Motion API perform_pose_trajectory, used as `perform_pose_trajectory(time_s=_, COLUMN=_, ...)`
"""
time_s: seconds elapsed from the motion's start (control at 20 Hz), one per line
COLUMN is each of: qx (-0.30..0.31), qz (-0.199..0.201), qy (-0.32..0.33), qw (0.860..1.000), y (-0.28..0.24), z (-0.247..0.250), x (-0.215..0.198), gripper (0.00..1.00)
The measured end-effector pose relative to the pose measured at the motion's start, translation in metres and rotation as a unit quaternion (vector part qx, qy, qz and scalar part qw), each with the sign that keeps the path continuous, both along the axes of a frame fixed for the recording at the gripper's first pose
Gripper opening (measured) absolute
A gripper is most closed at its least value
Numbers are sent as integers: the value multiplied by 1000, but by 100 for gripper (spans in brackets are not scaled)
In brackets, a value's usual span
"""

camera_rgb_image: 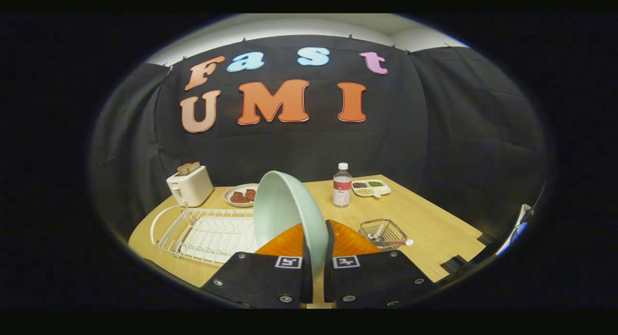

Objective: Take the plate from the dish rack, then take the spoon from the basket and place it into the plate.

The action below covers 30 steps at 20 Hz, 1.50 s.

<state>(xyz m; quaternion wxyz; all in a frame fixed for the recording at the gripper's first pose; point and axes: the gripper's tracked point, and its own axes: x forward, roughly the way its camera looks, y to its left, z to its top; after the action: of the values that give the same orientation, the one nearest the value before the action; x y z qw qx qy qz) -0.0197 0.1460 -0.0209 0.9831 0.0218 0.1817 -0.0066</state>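
The tongs point(316, 250) pinch the plate point(285, 212) by its rim, holding it on edge between the fingers, above the rack point(203, 233). It looks rigid, smooth, likely slippery and breakable; a firm rim grip suits it.

You have a light wood tabletop point(425, 219) carrying all items. Use the water bottle point(342, 185) as reference. Just right of it lies a compartment tray point(371, 188) with food. Left of it sits a plate of red food point(241, 195), and further left a white toaster point(189, 185). Nearer to you and left of the bottle lies the white dish rack point(207, 233); nearer and right, a wire basket point(382, 232).
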Motion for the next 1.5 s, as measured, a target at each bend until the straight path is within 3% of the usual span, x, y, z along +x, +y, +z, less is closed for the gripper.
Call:
perform_pose_trajectory(time_s=0.3, qx=77, qz=17, qy=23, qw=997, y=-6, z=-22, x=-55, gripper=9)
perform_pose_trajectory(time_s=0.75, qx=190, qz=32, qy=94, qw=977, y=-2, z=-82, x=-117, gripper=9)
perform_pose_trajectory(time_s=1.1, qx=214, qz=25, qy=144, qw=966, y=1, z=-127, x=-129, gripper=9)
perform_pose_trajectory(time_s=1.3, qx=256, qz=26, qy=178, qw=950, y=7, z=-147, x=-132, gripper=11)
perform_pose_trajectory(time_s=1.5, qx=202, qz=-14, qy=195, qw=960, y=-17, z=-173, x=-127, gripper=22)
